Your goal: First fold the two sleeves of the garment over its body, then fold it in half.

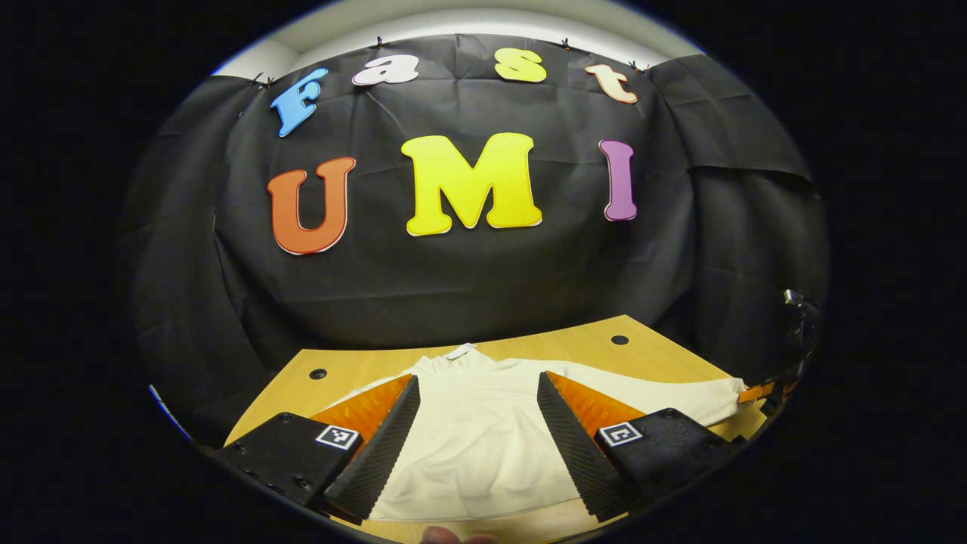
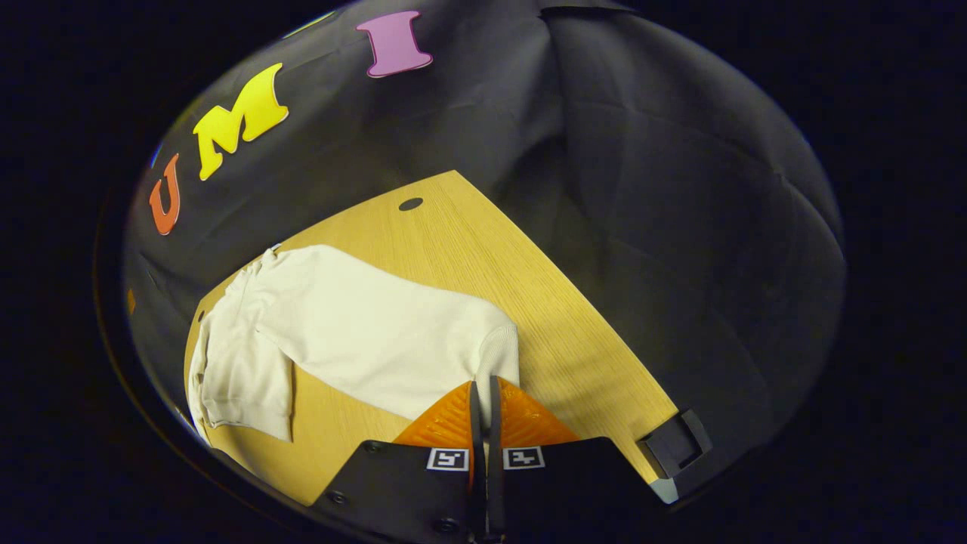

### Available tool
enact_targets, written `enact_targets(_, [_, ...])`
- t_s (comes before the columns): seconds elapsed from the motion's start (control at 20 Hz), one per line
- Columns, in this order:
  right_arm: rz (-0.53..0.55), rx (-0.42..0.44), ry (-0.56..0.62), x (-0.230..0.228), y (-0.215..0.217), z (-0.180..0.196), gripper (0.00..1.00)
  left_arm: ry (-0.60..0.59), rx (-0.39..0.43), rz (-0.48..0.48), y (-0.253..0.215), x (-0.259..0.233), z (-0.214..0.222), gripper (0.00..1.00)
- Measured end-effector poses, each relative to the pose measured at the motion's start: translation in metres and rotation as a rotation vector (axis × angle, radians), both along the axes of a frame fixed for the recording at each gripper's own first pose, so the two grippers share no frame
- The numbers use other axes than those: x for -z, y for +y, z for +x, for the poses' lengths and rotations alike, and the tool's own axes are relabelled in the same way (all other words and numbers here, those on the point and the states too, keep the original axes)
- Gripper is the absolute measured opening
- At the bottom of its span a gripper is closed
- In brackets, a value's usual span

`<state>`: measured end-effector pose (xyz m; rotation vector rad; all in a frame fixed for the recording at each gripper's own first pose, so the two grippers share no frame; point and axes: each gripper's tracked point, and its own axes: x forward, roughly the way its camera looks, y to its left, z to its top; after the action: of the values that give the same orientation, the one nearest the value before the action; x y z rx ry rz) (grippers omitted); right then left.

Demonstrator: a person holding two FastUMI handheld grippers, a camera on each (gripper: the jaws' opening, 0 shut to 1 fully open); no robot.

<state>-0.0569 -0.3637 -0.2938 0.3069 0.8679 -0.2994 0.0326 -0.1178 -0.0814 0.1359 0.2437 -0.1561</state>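
Note:
A cream long-sleeved garment (image 1: 483,431) lies flat on the wooden table (image 1: 574,344), collar toward the wall. My left gripper (image 1: 478,380) hovers open over the garment's body, its fingers spread wide with nothing between them. One sleeve (image 1: 680,397) stretches out to the right, where the other gripper (image 1: 761,391) shows at its end. In the right gripper view the same sleeve (image 2: 363,325) runs from the body (image 2: 242,370) to its ribbed cuff (image 2: 500,351). My right gripper (image 2: 484,385) is shut on that cuff's edge, low over the table (image 2: 468,249).
Round holes sit near the table's far edge (image 1: 619,340) (image 1: 318,374) (image 2: 410,204). A dark bracket (image 2: 676,442) is fixed at the table's corner beside my right gripper. Black cloth hangs close behind the table. A person's fingertip (image 1: 453,536) shows at the near edge.

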Motion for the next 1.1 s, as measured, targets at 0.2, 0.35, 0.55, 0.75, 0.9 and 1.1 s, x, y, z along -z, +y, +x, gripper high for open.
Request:
enact_targets(0.2, [0.003, -0.011, -0.099, -0.054, 0.014, 0.031, 0.02, 0.008, -0.020, -0.030, 0.011, 0.004, 0.001, 0.99])
enact_targets(0.35, [-0.008, -0.038, -0.168, -0.096, 0.024, 0.060, 0.00, 0.010, -0.042, -0.045, 0.022, 0.008, 0.000, 0.99])
enact_targets(0.55, [-0.034, -0.118, -0.205, -0.128, 0.054, 0.088, 0.01, 0.016, -0.091, -0.069, 0.048, 0.012, 0.000, 0.99])
enact_targets(0.75, [0.005, -0.166, -0.258, -0.162, 0.096, 0.120, 0.02, 0.008, -0.141, -0.082, 0.075, 0.011, -0.001, 0.99])
enact_targets(0.9, [0.015, -0.215, -0.301, -0.189, 0.130, 0.148, 0.01, 0.002, -0.179, -0.092, 0.098, 0.009, 0.001, 0.99])
enact_targets(1.1, [0.059, -0.272, -0.350, -0.224, 0.178, 0.188, 0.02, -0.013, -0.238, -0.103, 0.132, 0.008, -0.002, 0.99])
